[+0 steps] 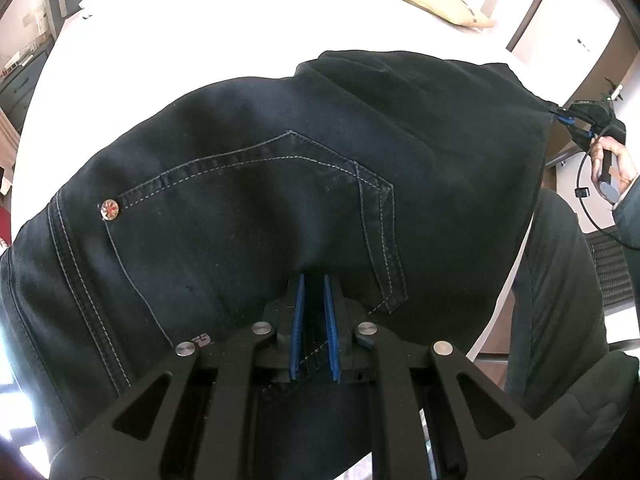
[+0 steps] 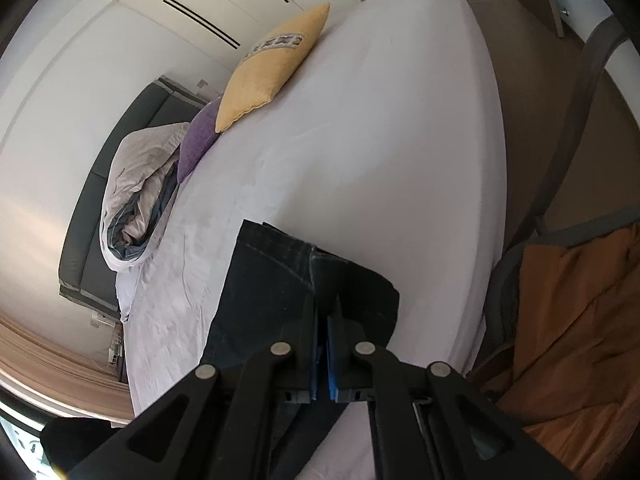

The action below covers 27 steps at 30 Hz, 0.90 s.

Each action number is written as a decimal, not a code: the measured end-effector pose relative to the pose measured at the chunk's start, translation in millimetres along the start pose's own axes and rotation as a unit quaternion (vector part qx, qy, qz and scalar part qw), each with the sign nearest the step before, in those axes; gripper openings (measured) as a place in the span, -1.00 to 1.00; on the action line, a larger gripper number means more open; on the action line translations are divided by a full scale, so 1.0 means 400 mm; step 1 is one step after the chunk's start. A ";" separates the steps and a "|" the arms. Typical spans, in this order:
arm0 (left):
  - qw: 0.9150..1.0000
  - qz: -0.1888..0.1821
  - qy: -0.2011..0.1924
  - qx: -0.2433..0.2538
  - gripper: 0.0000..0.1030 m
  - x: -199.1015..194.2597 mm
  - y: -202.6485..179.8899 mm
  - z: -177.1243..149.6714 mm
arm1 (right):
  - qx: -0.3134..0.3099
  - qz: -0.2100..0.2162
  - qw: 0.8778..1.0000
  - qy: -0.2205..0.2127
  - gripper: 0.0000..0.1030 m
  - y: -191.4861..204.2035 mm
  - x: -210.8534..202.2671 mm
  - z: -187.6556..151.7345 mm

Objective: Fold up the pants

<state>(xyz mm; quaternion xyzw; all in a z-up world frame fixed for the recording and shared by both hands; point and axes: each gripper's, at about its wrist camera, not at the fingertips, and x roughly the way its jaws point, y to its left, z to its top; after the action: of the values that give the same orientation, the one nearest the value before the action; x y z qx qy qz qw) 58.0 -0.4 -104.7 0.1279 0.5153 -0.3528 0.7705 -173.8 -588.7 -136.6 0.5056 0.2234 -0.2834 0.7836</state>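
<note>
Your left gripper [image 1: 314, 280] sits lowest in its own view, its blue-padded fingers [image 1: 298, 320] drawn narrow and pinching the stitched waistband edge of the dark jeans [image 1: 280, 184], just beside the back pocket [image 1: 256, 216] with its copper rivet [image 1: 110, 209]. Those jeans lie spread across the white bed [image 1: 180, 52], reaching toward its right edge. Your right gripper [image 2: 323, 312] has its fingers pressed together on a dark denim hem at the bed's near side. A yellow cushion [image 2: 272, 68], a purple cushion [image 2: 198, 140] and a rolled duvet [image 2: 136, 196] lie at the far end; an orange garment [image 2: 572, 320] hangs on a chair beside the bed.
</note>
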 end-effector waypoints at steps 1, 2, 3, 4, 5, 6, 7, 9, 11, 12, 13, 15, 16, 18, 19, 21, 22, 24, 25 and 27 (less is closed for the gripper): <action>1.000 0.000 0.000 0.001 -0.81 -0.002 0.000 0.002 | 0.004 0.003 1.000 0.001 -0.93 -0.005 -0.002 0.000; 1.000 0.001 0.000 0.002 -0.81 -0.002 -0.001 0.002 | 0.006 0.003 1.000 0.004 -0.93 -0.011 0.001 0.000; 1.000 0.001 0.001 0.003 -0.81 -0.002 -0.002 0.002 | 0.005 -0.002 1.000 0.009 -0.92 -0.018 0.011 -0.002; 1.000 0.002 0.000 0.004 -0.81 -0.002 -0.003 0.002 | 0.003 -0.013 1.000 0.021 -0.92 -0.023 0.027 -0.004; 1.000 0.003 0.000 0.005 -0.81 -0.002 -0.004 0.001 | 0.004 -0.027 0.999 0.030 -0.86 -0.037 0.048 -0.008; 1.000 0.005 0.000 0.006 -0.81 0.000 -0.005 -0.002 | 0.005 -0.036 0.999 0.036 -0.82 -0.050 0.062 -0.012; 1.000 0.010 0.000 0.008 -0.81 -0.004 -0.008 -0.004 | 0.008 -0.040 0.998 0.042 -0.73 -0.063 0.072 -0.016; 1.000 0.013 -0.001 0.009 -0.81 -0.011 -0.009 -0.006 | 0.005 -0.050 0.998 0.040 -0.52 -0.070 0.067 -0.017; 1.000 0.016 -0.003 0.007 -0.81 -0.018 -0.010 -0.009 | -0.001 -0.069 0.997 0.040 0.18 -0.069 0.052 -0.007; 1.000 0.022 -0.004 0.008 -0.81 -0.024 -0.012 -0.010 | -0.001 -0.088 0.995 0.036 0.27 -0.070 0.036 0.001; 1.000 0.026 -0.004 0.010 -0.81 -0.028 -0.015 -0.012 | -0.005 -0.097 0.995 0.028 0.27 -0.067 0.023 0.006; 0.999 0.044 -0.009 0.020 -0.80 -0.044 -0.028 -0.013 | -0.038 -0.116 0.992 0.009 0.27 -0.034 -0.017 0.014; 0.998 0.047 -0.019 0.024 -0.80 -0.059 -0.037 -0.012 | -0.058 -0.113 0.992 0.004 0.27 -0.008 -0.034 0.013; 0.998 0.038 -0.040 0.021 -0.80 -0.079 -0.045 -0.005 | -0.095 -0.073 0.993 0.013 0.27 0.058 -0.055 -0.004; 0.998 0.034 -0.053 0.019 -0.80 -0.086 -0.049 0.003 | -0.116 -0.041 0.992 0.022 0.27 0.097 -0.057 -0.019; 0.997 0.031 -0.068 0.018 -0.80 -0.092 -0.057 0.019 | -0.153 0.024 0.987 0.052 0.27 0.180 -0.040 -0.058; 0.997 0.031 -0.071 0.019 -0.80 -0.089 -0.063 0.030 | -0.169 0.053 0.981 0.075 0.27 0.219 -0.022 -0.081; 0.997 0.029 -0.071 0.024 -0.80 -0.073 -0.071 0.043 | -0.203 0.093 0.969 0.109 0.26 0.282 0.023 -0.131; 0.998 0.031 -0.058 0.022 -0.80 -0.051 -0.067 0.040 | -0.213 0.094 0.965 0.123 0.26 0.296 0.051 -0.152; 0.999 0.039 -0.034 0.012 -0.80 -0.019 -0.051 0.028 | -0.216 0.067 0.962 0.155 0.26 0.286 0.113 -0.178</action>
<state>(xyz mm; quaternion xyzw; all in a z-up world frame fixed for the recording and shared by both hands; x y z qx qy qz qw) 50.4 -18.5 -89.7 0.1452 0.4787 -0.3331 0.7992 -68.0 -495.6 -116.8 0.3759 0.3638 -0.0930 0.8471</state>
